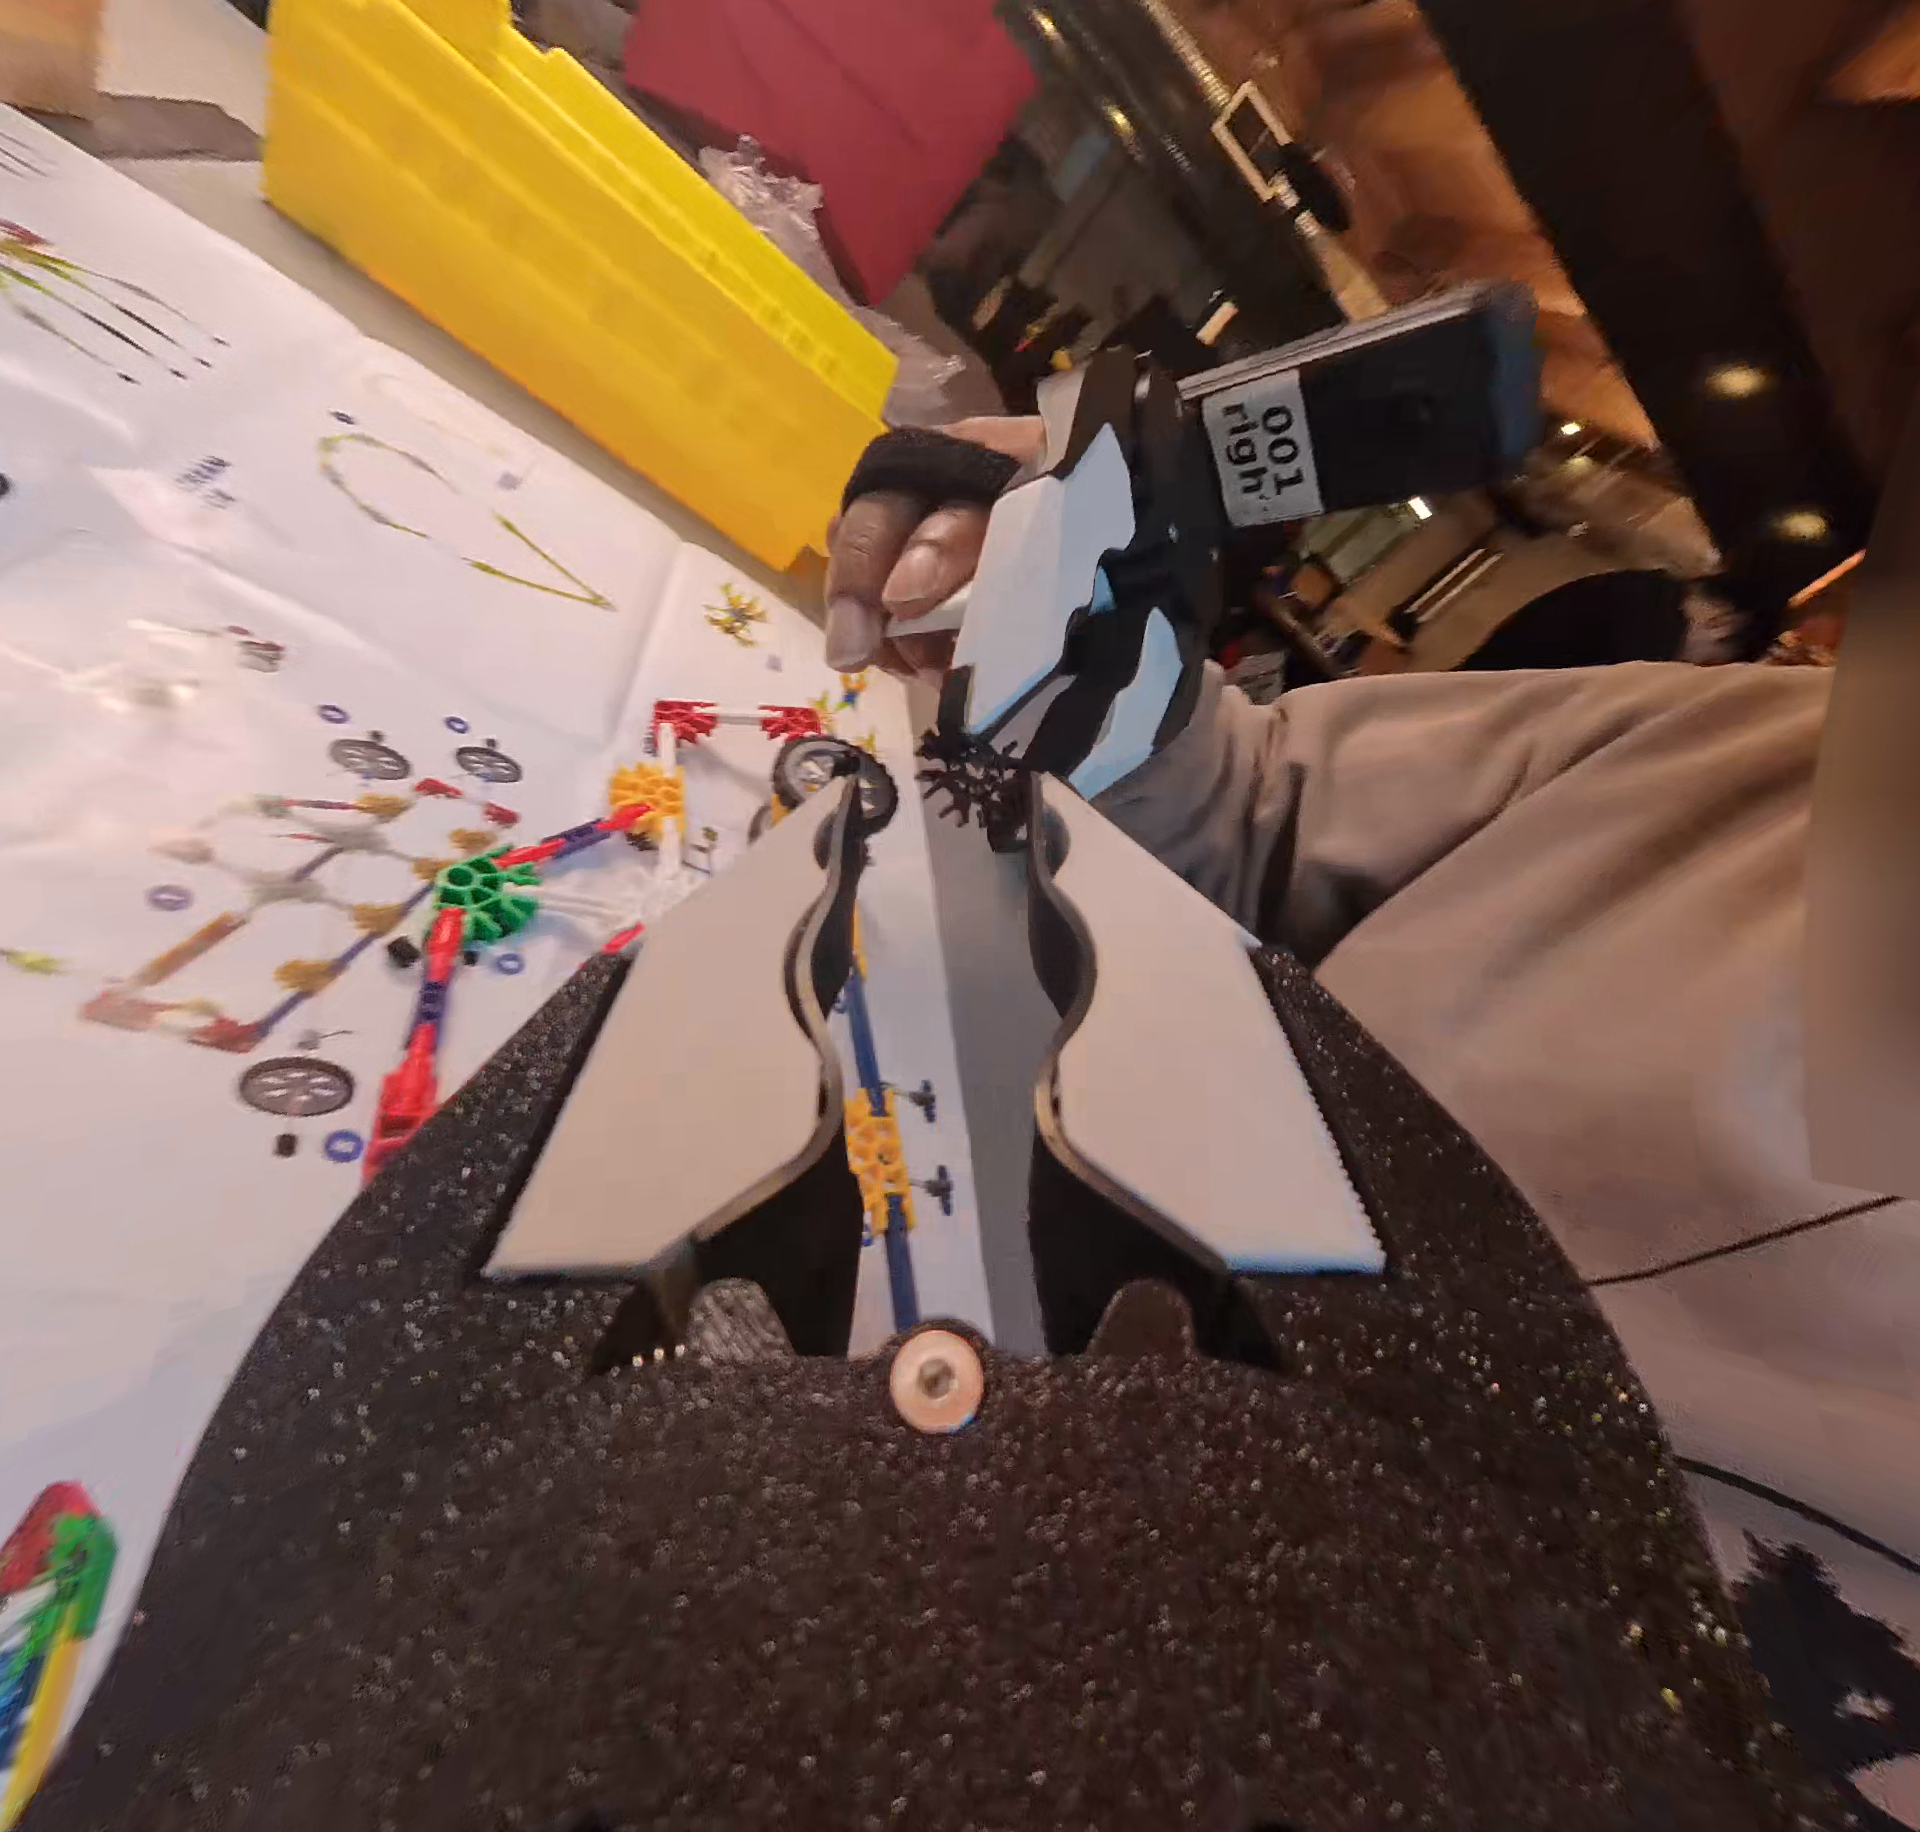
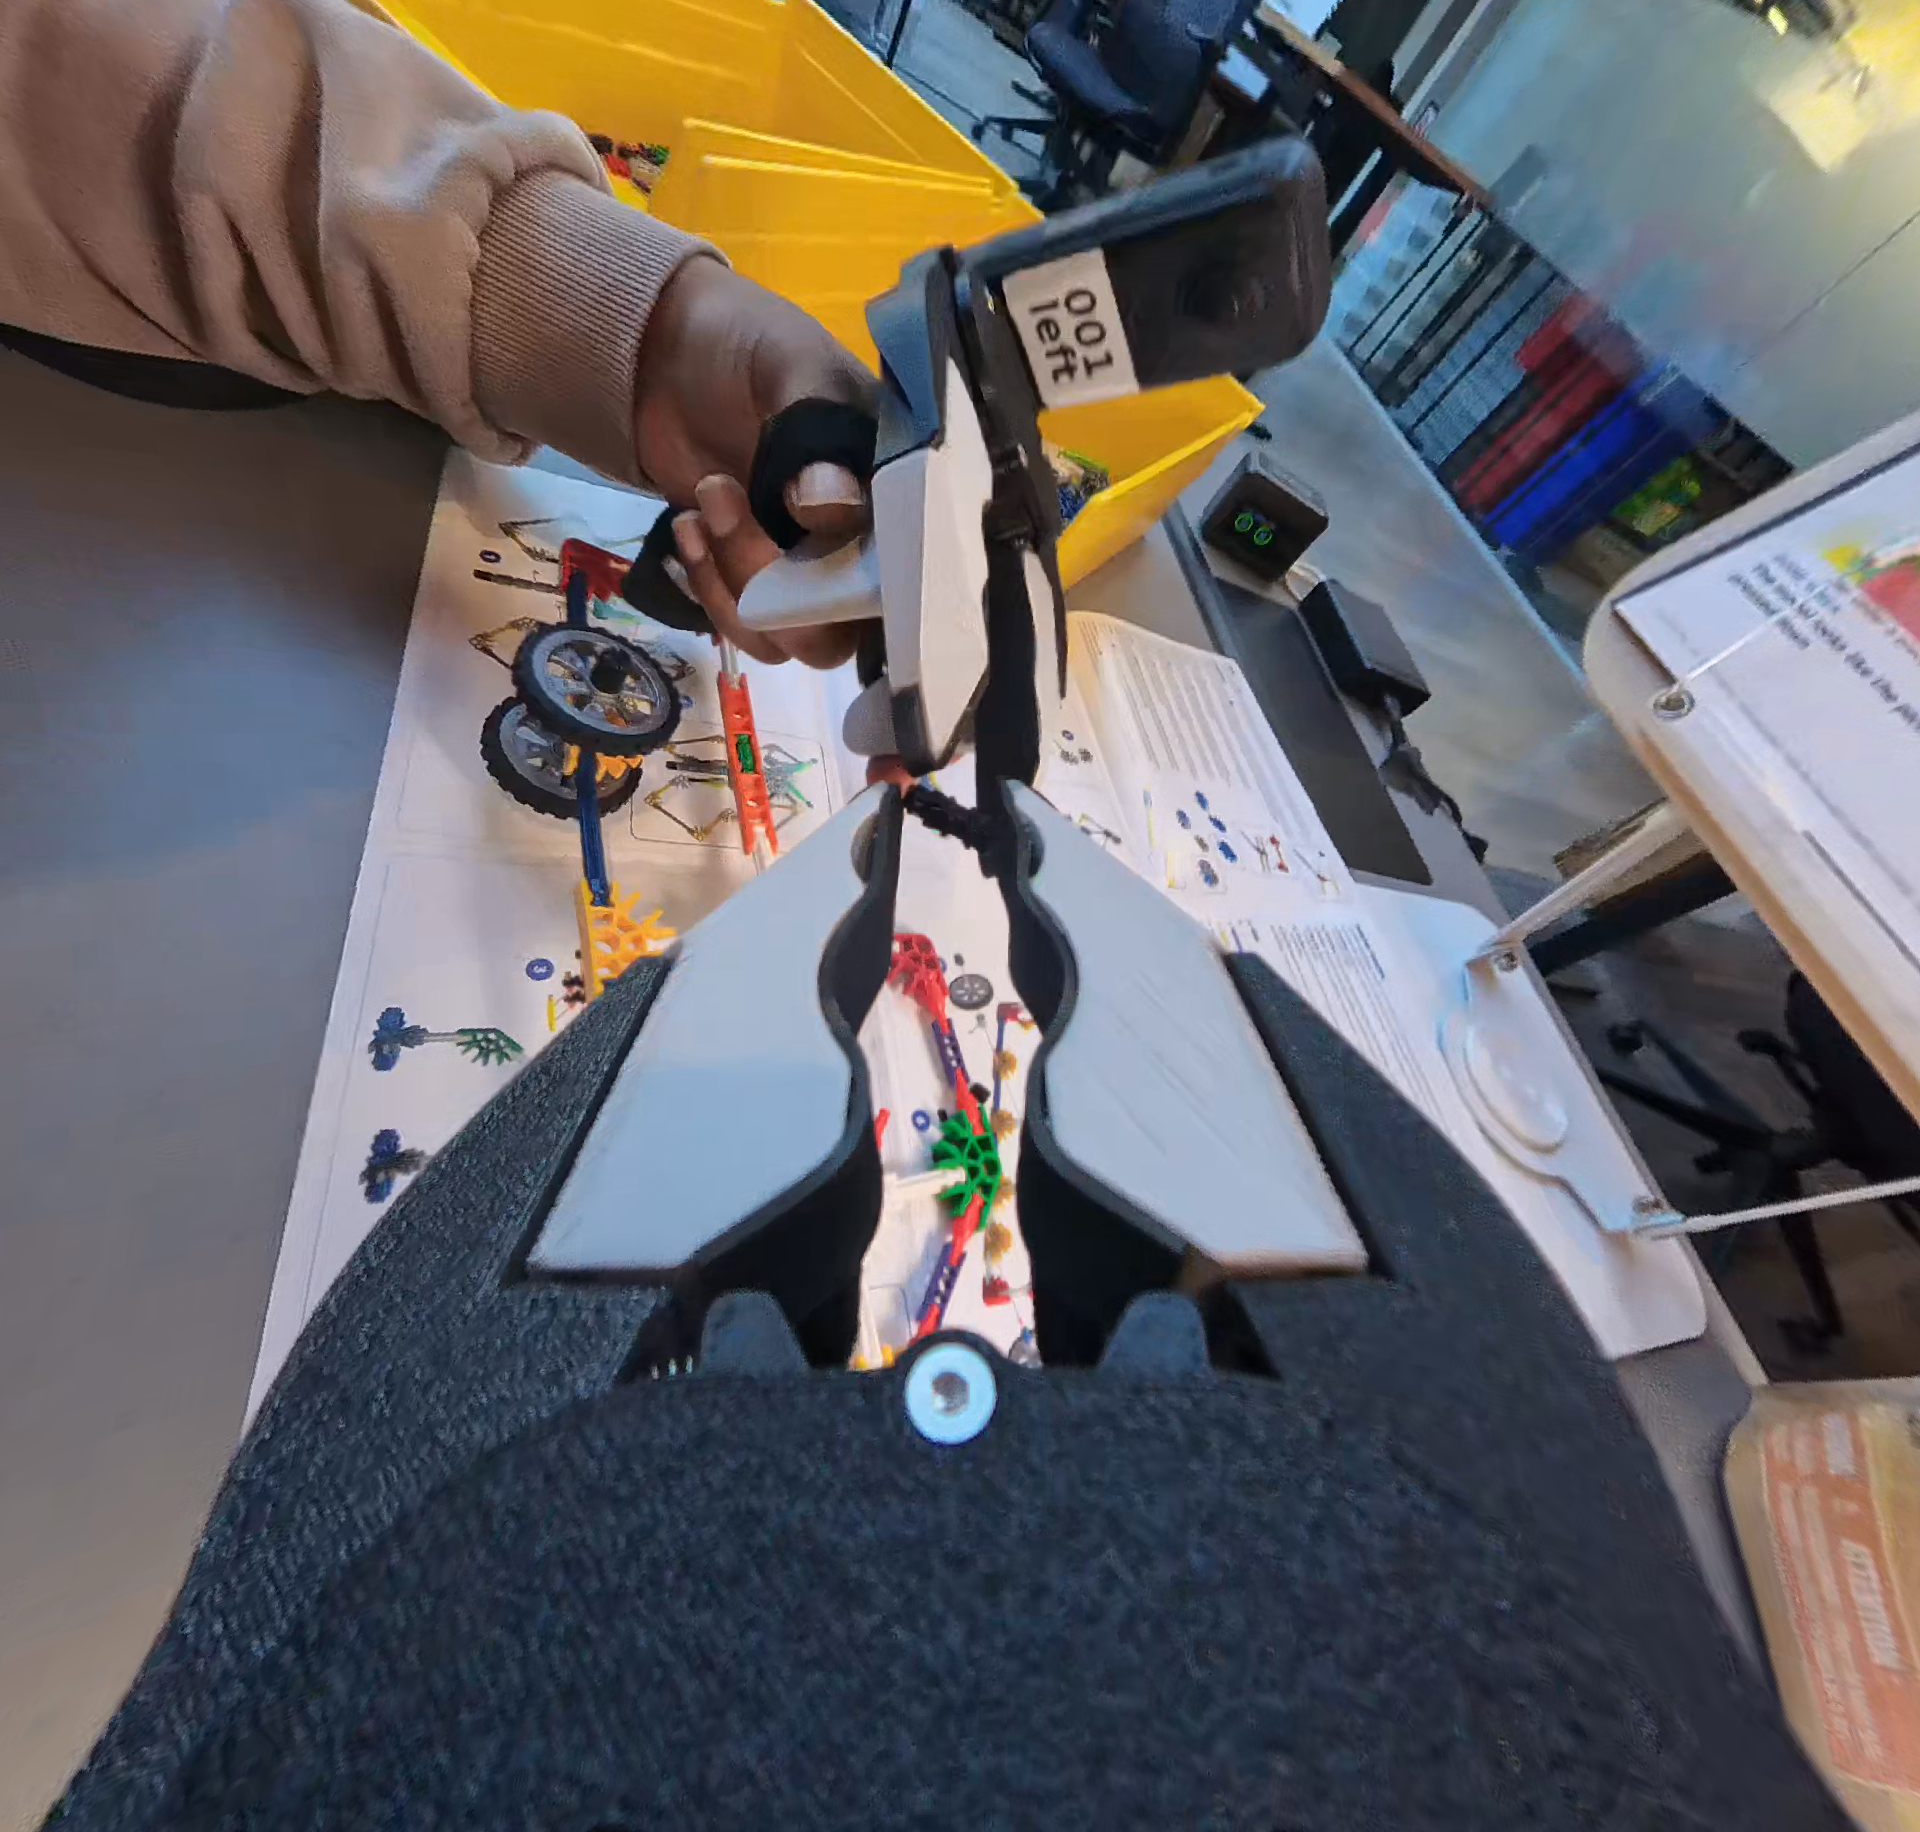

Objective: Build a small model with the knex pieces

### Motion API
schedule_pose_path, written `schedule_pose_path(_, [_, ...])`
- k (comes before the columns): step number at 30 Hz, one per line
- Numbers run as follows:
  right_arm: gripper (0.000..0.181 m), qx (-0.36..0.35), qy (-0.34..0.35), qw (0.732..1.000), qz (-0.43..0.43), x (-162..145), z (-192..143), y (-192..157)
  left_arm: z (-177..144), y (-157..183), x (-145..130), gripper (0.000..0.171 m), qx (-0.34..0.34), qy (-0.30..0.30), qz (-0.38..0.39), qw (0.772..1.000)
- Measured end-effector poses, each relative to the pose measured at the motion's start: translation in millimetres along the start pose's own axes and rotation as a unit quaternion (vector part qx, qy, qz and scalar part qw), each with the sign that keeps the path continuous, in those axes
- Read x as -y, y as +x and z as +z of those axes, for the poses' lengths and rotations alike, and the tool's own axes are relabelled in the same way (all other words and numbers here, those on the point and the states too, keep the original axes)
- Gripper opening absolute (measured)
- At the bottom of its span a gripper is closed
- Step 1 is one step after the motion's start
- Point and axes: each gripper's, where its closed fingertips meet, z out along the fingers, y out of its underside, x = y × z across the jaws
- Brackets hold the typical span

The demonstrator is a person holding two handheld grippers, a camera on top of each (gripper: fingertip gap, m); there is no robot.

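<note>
A black snowflake-shaped connector [image 1: 971, 783] [image 2: 951, 818] hangs in the air where the two grippers meet tip to tip. My right gripper [image 2: 951, 808] is shut on it; it also shows in the left wrist view [image 1: 1003, 728], coming in from above. My left gripper [image 1: 948, 795] stands narrowly open around the connector, which touches its right finger while a gap shows at the other. Seen from the right wrist view, the left gripper [image 2: 961, 743] points down at the connector. Below lies a rod-and-connector toy frame with a green connector [image 1: 483, 889] [image 2: 968, 1164] and black wheels [image 2: 597, 686].
A printed instruction sheet [image 1: 260, 556] [image 2: 478, 909] covers the grey table. A yellow bin [image 1: 540, 224] [image 2: 790, 151] stands behind it. A person's hands and beige sleeves [image 2: 260, 182] hold the grippers. A small black device [image 2: 1262, 515] and a white stand [image 2: 1538, 1107] sit to the right. Both grippers' tips are close together, under 4 cm apart.
</note>
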Motion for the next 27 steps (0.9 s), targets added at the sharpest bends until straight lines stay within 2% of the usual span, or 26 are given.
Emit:
schedule_pose_path(4, [0.012, 0.001, 0.012, 1.000, -0.027, 9.4, -0.6, -5.6, 2.6, 15.4, 0.9, 0.012, -0.056, 0.010, -0.032, 0.998])
schedule_pose_path(6, [0.013, 0.001, 0.010, 1.000, -0.025, 8.9, -0.8, -5.1, 2.3, 13.7, 2.2, 0.008, -0.045, 0.011, -0.027, 0.999])
schedule_pose_path(7, [0.015, 0.004, 0.005, 1.000, -0.016, 7.3, -0.8, -4.7, 2.0, 9.3, 1.6, 0.001, -0.026, 0.009, -0.017, 0.999])
schedule_pose_path(10, [0.033, -0.001, -0.013, 1.000, 0.003, 1.9, -0.9, -0.1, -0.9, 5.3, 3.4, 0.001, -0.001, 0.009, 0.007, 1.000])
schedule_pose_path(12, [0.036, -0.001, -0.027, 1.000, 0.009, -2.6, 0.1, 0.6, -1.7, 5.9, 5.9, 0.001, 0.008, 0.011, 0.021, 1.000])
schedule_pose_path(16, [0.017, -0.030, -0.019, 0.999, -0.010, 0.9, 0.9, 6.8, 1.9, 5.4, 3.8, 0.001, 0.019, 0.004, 0.023, 1.000])
schedule_pose_path(19, [0.003, -0.042, -0.036, 0.998, -0.015, -1.9, -6.6, 15.0, -1.8, 5.0, 15.6, 0.009, 0.001, 0.048, -0.015, 0.999])
schedule_pose_path(20, [0.002, -0.063, -0.046, 0.997, -0.011, -5.4, -13.2, 26.1, -6.3, 3.3, 21.1, 0.013, -0.001, 0.064, -0.025, 0.998])
schedule_pose_path(24, [0.002, -0.186, -0.056, 0.978, 0.070, -24.0, -72.3, 96.2, -25.4, -19.2, 24.9, 0.001, 0.080, 0.063, 0.016, 0.995])
schedule_pose_path(25, [0.002, -0.229, -0.065, 0.967, 0.093, -33.0, -94.4, 116.5, -28.4, -23.1, 25.2, 0.002, 0.096, 0.060, 0.024, 0.993])
schedule_pose_path(27, [0.002, -0.346, -0.105, 0.925, 0.117, -57.9, -152.3, 158.5, -32.5, -31.6, 23.9, 0.004, 0.124, 0.052, 0.035, 0.990])
